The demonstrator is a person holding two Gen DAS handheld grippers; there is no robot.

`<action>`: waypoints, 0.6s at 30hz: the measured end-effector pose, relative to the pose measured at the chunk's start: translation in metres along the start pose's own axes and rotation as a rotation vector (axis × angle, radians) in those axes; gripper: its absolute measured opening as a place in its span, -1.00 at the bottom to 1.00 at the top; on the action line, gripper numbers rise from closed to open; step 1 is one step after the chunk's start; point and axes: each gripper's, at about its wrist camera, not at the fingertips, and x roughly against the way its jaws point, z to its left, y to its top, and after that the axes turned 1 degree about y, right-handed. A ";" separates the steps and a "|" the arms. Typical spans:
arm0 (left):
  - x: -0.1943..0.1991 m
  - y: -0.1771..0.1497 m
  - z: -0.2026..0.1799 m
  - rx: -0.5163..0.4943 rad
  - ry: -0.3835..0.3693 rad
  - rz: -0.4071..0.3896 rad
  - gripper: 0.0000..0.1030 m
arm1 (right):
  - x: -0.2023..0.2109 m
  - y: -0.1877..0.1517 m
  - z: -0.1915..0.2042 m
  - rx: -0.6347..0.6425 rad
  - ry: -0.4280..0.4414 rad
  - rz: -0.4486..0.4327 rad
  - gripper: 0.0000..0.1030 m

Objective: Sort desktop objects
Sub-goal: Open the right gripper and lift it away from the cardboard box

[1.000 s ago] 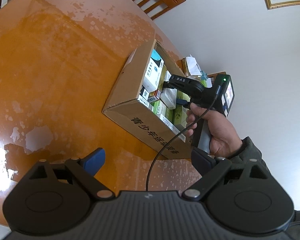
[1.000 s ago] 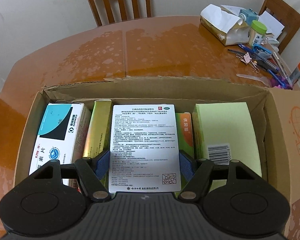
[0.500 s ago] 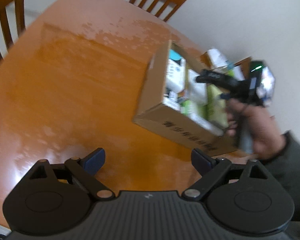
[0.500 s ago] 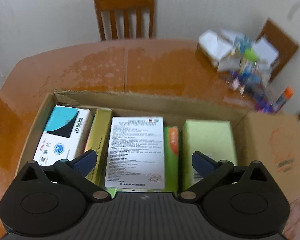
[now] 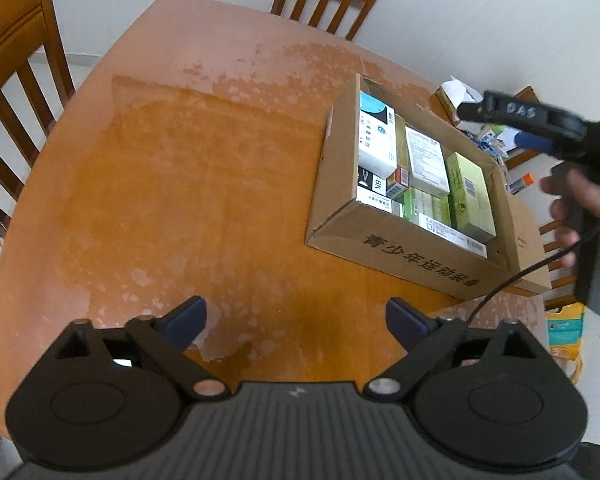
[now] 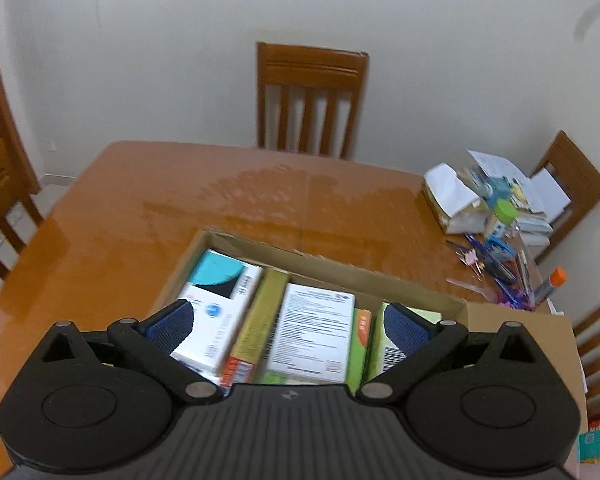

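An open cardboard box (image 5: 416, 248) on the orange wooden table (image 5: 160, 180) is packed with medicine cartons. Among them are a white-and-teal carton (image 6: 216, 300), a white carton printed with small text (image 6: 312, 328) and a pale green one (image 5: 470, 192). My right gripper (image 6: 290, 322) hovers above the box (image 6: 340, 272), open wide, with nothing between its pads. In the left wrist view a hand (image 5: 580, 200) holds it over the box's right side. My left gripper (image 5: 296, 316) hangs over bare table to the left of the box, its jaws opening and empty.
A heap of pens, clips, a tissue box and a green-capped bottle (image 6: 500, 212) lies at the table's far right, with an orange-capped glue stick (image 6: 552, 280) beside it. Wooden chairs (image 6: 308, 96) (image 5: 12, 80) stand around the table.
My right gripper let go of the white text-printed carton, opened wide and rose away from the box. The left gripper's view swung to take in more of the table.
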 end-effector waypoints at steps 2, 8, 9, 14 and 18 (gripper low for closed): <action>0.001 0.000 -0.001 0.000 0.004 -0.004 0.91 | 0.009 0.003 0.005 0.007 0.009 -0.009 1.00; 0.007 -0.002 -0.003 -0.011 0.038 -0.014 0.91 | 0.028 0.009 0.016 0.023 0.046 -0.036 1.00; 0.009 -0.003 -0.004 -0.015 0.045 -0.015 0.91 | 0.030 0.010 0.018 0.024 0.052 -0.038 1.00; 0.015 -0.006 -0.007 -0.033 0.081 -0.035 0.91 | 0.034 0.009 0.023 0.028 0.076 -0.043 1.00; 0.021 -0.008 -0.006 -0.023 0.090 -0.049 0.91 | 0.036 0.007 0.029 0.034 0.087 -0.045 1.00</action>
